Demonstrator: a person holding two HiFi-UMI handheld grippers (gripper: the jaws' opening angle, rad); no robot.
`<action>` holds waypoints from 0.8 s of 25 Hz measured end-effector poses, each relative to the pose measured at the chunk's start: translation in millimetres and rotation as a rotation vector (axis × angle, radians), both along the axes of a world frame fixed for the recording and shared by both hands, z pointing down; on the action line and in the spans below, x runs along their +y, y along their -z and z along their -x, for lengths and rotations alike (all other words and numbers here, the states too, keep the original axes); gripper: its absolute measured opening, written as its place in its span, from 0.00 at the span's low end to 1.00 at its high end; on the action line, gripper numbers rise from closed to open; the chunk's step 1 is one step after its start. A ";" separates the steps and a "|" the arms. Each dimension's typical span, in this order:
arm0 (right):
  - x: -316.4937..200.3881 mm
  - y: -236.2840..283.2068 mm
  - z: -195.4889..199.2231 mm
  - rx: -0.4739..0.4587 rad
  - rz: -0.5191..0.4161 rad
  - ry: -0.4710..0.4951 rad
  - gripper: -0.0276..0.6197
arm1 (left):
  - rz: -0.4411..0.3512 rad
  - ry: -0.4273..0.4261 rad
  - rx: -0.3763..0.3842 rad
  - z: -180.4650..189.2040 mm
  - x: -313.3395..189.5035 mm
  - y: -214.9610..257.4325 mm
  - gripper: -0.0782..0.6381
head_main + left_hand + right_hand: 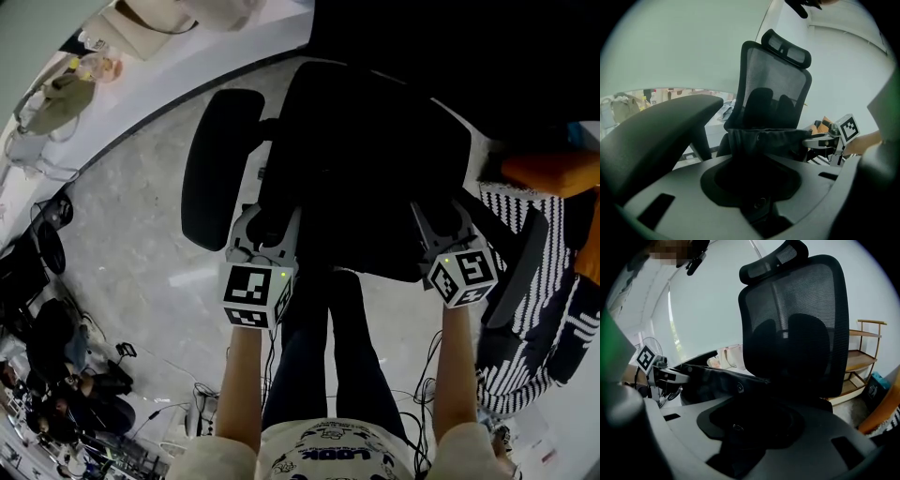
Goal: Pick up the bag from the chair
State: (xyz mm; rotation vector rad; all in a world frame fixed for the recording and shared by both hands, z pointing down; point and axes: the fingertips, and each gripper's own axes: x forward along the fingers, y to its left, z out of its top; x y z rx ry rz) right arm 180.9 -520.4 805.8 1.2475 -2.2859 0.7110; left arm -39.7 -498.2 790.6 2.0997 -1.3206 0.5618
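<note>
Head view showed the black mesh office chair [773, 89] standing on the floor, out from the long edge of the white desk [178, 75], with both tongs over its seat. At the left, the left gripper [267, 230] was clamped on one end of the rim of the black fabric bag [764, 140], and dark cloth filled the narrow gap between its jaws. The bag hung stretched between the two tools in front of the chair's backrest. It was probably taken at both ends so its soft mouth would stay level and not sag during the lift. Whether its bottom was clear of the seat could not be told, black against black. At the right, the right gripper [441, 227] was closed likewise on the opposite end of the rim.
</note>
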 end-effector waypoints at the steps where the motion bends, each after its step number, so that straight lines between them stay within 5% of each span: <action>1: 1.0 0.8 0.2 0.007 -0.004 0.004 0.32 | -0.004 -0.009 0.001 -0.4 1.1 0.9 0.25; 6: 7.6 8.0 2.3 0.046 -0.011 -0.001 0.26 | 0.000 -0.020 -0.024 -1.1 8.3 5.0 0.17; 20: 48.5 74.8 5.9 0.070 -0.057 -0.136 0.22 | -0.025 -0.113 -0.003 1.3 26.7 58.9 0.15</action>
